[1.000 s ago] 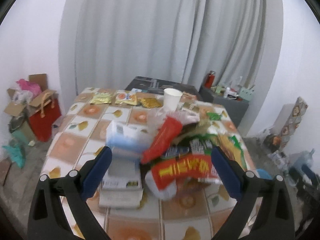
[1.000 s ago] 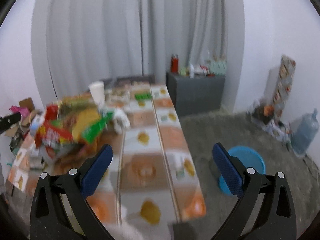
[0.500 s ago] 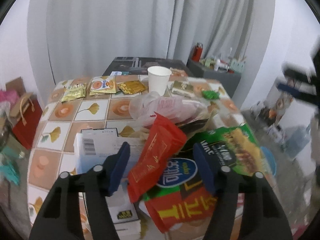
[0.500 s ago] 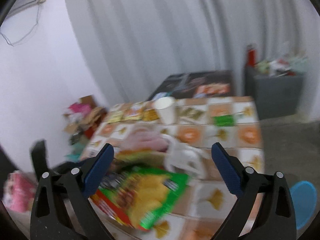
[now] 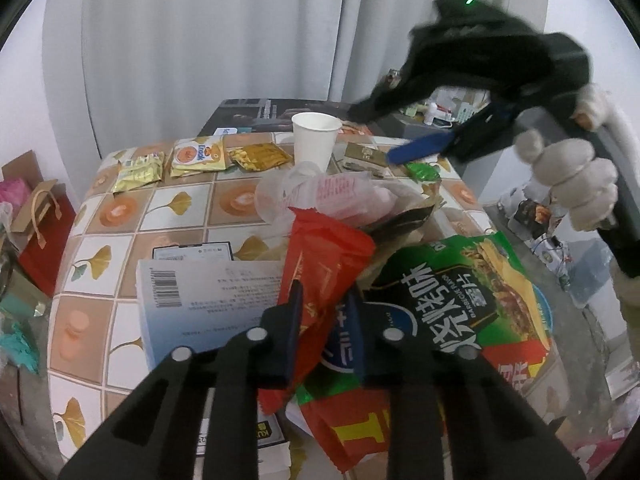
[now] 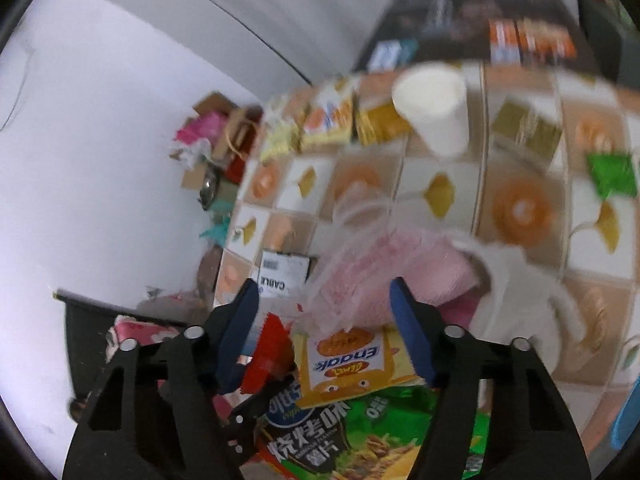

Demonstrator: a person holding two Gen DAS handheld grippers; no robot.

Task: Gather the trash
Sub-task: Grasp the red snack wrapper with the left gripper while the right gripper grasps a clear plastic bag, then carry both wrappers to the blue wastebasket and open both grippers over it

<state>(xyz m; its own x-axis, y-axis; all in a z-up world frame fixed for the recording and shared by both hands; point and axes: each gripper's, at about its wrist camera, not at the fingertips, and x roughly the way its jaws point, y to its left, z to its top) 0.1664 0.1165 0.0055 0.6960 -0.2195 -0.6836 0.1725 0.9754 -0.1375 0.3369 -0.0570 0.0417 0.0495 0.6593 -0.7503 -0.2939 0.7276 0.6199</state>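
One red wrapper [image 5: 320, 276], crinkled, glossy, between closing left jaws.

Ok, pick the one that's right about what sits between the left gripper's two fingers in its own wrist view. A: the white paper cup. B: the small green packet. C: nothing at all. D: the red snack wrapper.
D: in the left wrist view the left gripper has its jaws closing with the red snack wrapper between them, while the white paper cup stands far back on the table.
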